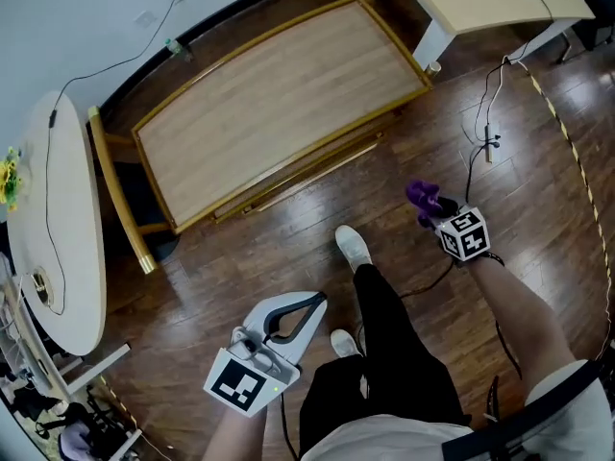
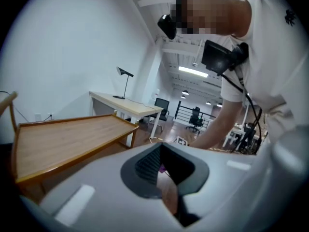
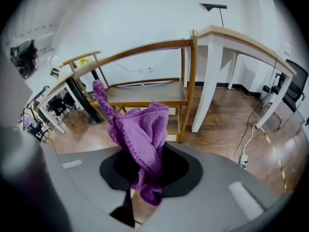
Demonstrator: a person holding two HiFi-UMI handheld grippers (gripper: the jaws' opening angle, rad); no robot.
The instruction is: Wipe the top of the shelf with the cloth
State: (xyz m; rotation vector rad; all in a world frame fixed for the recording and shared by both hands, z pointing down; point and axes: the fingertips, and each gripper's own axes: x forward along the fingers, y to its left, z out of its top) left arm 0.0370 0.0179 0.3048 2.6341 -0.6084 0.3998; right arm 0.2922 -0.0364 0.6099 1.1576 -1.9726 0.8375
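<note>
Head view, looking steeply down at right gripper (image 1: 434, 215) clamped on purple cloth (image 1: 420, 194), low over floor (image 1: 548, 171) off the front right corner of shelf (image 1: 279, 104); left gripper (image 1: 309, 307) shut on nothing, nearer the body. Probably best to lift clear of raised rim (image 1: 288, 176), lay cloth flat, then sweep end to end in overlapping strokes.

Purple knitted cloth (image 3: 142, 129) hangs bunched, apparently clear of the wooden shelf (image 1: 279, 104).
</note>
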